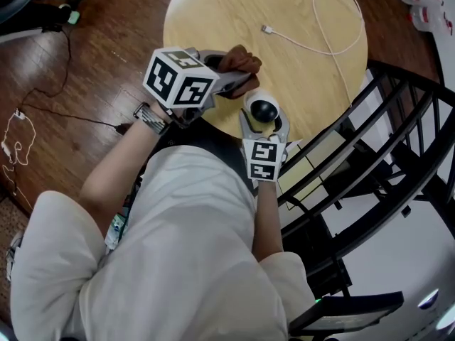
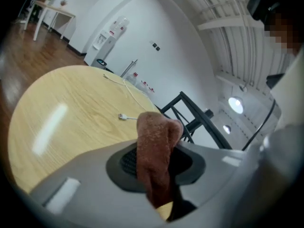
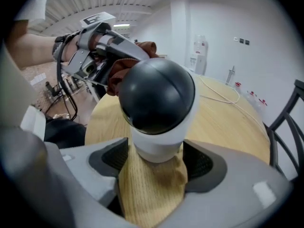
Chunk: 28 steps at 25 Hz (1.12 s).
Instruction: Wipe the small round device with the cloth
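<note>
The fingers of the right gripper (image 1: pixel 264 119) hug the small round device (image 1: pixel 264 109) to hold it steady, while the fingers of the left gripper (image 1: pixel 237 81) pinch the brown cloth (image 1: pixel 239 61) just beside it, ready to rub.

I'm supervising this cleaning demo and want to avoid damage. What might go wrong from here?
1. The right claw grips the small round device only at its white base, near the edge of the table; a hard push could tip it out and off the table.
2. Only a short fold of the cloth sticks past the left claw, so the claw's hard tips might scrape the glossy black dome.
</note>
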Motion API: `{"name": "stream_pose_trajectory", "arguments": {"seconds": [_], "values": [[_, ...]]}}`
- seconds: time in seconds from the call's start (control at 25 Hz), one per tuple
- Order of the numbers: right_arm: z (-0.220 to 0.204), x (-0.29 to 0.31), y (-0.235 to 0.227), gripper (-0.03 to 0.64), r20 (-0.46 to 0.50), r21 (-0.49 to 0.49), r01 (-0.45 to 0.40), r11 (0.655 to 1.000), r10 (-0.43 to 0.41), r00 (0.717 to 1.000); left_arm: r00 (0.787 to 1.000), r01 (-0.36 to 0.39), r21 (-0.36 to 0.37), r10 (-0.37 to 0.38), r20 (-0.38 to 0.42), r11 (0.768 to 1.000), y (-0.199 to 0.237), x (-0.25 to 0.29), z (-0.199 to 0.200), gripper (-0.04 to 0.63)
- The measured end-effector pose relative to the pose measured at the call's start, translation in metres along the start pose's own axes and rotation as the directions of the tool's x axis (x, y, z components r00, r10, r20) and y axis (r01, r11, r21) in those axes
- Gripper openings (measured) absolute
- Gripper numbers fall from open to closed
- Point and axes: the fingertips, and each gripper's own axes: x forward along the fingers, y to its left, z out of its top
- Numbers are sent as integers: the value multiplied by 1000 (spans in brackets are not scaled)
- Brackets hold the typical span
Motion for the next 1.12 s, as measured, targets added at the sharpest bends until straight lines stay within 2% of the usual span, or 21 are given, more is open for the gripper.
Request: {"name": "stream_pose_trajectory", "arguments": {"seconds": [0.16, 0.28, 0.4, 0.48, 0.64, 0.8, 1.04, 1.12], "values": [[3, 0, -4, 357, 34, -182, -119, 976, 127, 991, 991, 130, -99, -131, 4, 987, -22, 12, -4, 110], [11, 3, -5, 368, 19, -326, -186, 927, 203, 979, 989, 142, -102, -145, -17, 985, -28, 18, -9, 110], [15, 6, 0, 368, -3, -399, -244, 884, 264, 964, 990, 135, -101, -139, -34, 986, -32, 26, -13, 110], [15, 7, 0, 364, -12, -412, -261, 873, 281, 960, 989, 130, -85, -135, -53, 988, -36, 31, -16, 110], [16, 7, 1, 362, 3, -399, -255, 881, 279, 960, 991, 95, -20, -97, -96, 995, -38, 41, -23, 109], [16, 7, 3, 362, 0, -400, -248, 882, 270, 963, 991, 48, 1, -47, -124, 999, -25, 45, -28, 107], [16, 5, 3, 362, 3, -394, -238, 888, 260, 966, 979, 23, 63, -9, -202, 998, -15, 56, -39, 104], [17, 5, 4, 362, 2, -393, -238, 888, 260, 966, 973, 1, 104, 23, -230, 995, -11, 60, -43, 103]]}}
